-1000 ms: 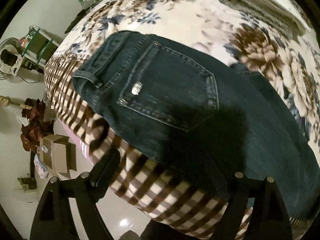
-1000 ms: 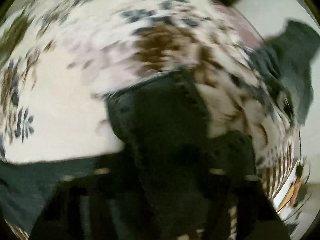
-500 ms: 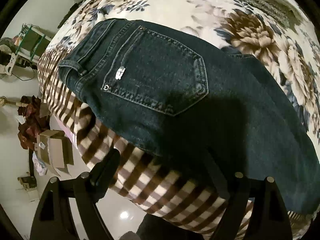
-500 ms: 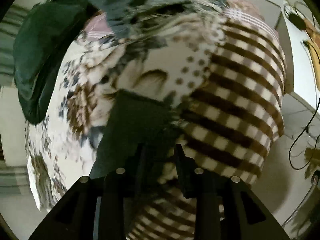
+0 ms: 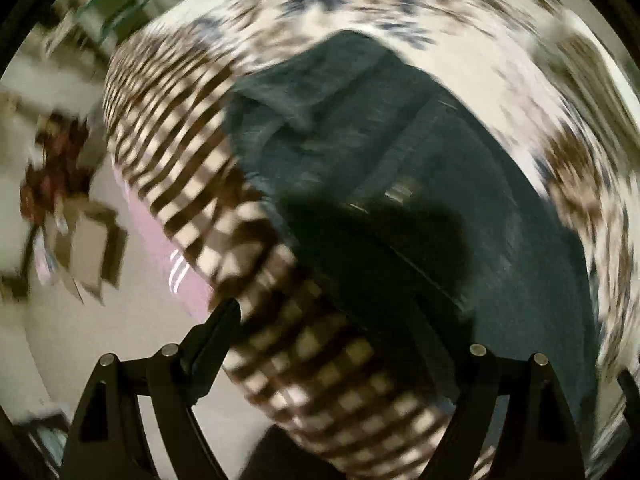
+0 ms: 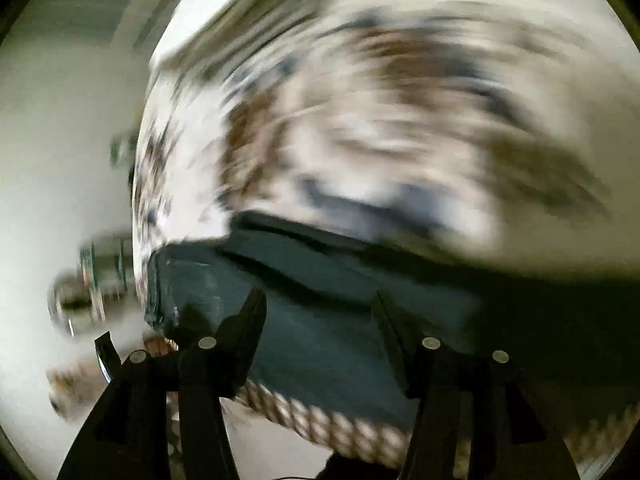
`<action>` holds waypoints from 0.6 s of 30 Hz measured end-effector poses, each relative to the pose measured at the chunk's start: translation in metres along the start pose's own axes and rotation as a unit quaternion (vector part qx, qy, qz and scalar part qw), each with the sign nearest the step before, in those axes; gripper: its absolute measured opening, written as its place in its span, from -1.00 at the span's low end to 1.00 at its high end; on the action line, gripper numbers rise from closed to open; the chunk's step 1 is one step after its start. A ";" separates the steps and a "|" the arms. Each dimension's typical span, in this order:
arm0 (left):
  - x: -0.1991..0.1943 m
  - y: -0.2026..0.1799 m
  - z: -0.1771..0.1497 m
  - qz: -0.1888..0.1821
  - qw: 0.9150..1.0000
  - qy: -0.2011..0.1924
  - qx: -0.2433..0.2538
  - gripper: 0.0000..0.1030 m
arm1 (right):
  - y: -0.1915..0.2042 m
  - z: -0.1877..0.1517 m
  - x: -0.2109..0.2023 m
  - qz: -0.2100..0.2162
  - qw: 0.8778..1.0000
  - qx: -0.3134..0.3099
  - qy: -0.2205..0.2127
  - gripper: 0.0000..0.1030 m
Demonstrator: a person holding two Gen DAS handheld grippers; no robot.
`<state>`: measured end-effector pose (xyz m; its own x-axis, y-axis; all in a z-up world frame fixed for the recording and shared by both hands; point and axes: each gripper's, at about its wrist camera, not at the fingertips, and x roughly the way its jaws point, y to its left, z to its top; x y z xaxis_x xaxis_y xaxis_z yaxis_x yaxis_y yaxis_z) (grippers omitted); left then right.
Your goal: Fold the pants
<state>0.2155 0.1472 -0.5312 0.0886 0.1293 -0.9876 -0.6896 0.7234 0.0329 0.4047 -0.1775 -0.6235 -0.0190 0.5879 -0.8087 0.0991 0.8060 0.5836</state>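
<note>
Dark blue jeans (image 5: 380, 184) lie on the bed, blurred in both views. In the left wrist view my left gripper (image 5: 332, 320) points down over the jeans near the bed's checked edge; it is open, with nothing pinched between its fingers. In the right wrist view the jeans (image 6: 320, 280) fill the lower middle, one end at the bed's left edge. My right gripper (image 6: 318, 300) hangs over them and its jaws are opening. The denim shows behind the gap, and the pads do not press on it.
The bed has a floral cover (image 5: 440, 60) and a brown checked side (image 5: 180, 152). On the pale floor to the left sit a cardboard box (image 5: 92, 240) and a reddish heap (image 5: 52, 168). Blurred shelving (image 6: 92, 280) stands beyond the bed's edge.
The left view has swung and rolled, so the jeans now lie more to the right. The right jaws, narrow on dark denim before, stand wider apart, and that view has swung over the jeans.
</note>
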 end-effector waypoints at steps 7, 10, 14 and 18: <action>0.047 0.045 0.026 -0.094 0.984 0.044 -0.146 0.64 | 0.068 0.087 0.148 -0.046 0.987 -0.003 0.156 0.11; 0.050 0.045 0.024 -0.112 0.983 0.030 -0.144 0.23 | 0.068 0.084 0.156 -0.050 0.986 0.023 0.156 -0.67; 0.047 0.043 0.021 -0.136 0.982 0.027 -0.125 -0.04 | 0.077 0.086 0.136 -0.048 0.990 0.031 0.130 -0.85; 0.042 0.047 0.024 -0.144 0.984 0.040 -0.101 -0.04 | 0.084 0.097 0.117 -0.060 0.993 0.031 0.100 -0.87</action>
<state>0.2046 0.2028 -0.5672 0.2495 -0.1208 -0.9608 -0.7736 0.5720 -0.2728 0.5070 -0.0480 -0.6762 -0.2299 0.4954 -0.8377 0.1447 0.8686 0.4740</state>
